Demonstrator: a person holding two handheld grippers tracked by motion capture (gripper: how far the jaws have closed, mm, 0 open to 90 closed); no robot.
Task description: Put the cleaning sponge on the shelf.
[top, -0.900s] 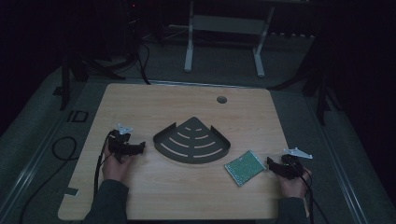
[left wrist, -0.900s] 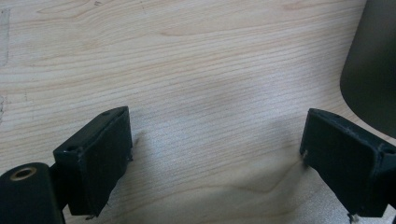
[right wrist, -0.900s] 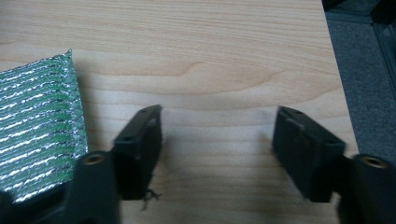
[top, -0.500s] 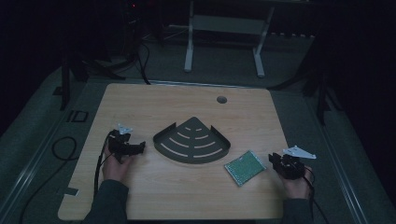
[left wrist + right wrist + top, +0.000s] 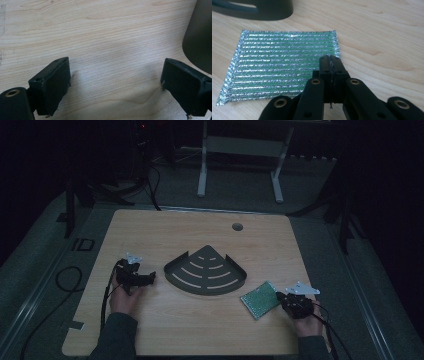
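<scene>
Now your right gripper [image 5: 290,301], jaws pressed together and empty, sits at the near edge of the green foil pad [image 5: 260,299] lying flat between it and the dark corner tray [image 5: 206,271], while your left gripper [image 5: 141,280], jaws spread, rests on bare table [image 5: 165,325] left of that tray.

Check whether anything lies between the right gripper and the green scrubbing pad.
Nothing visible does. The right gripper, jaws shut, sits at the near edge of the green scrubbing pad, with bare wooden table around them.
</scene>
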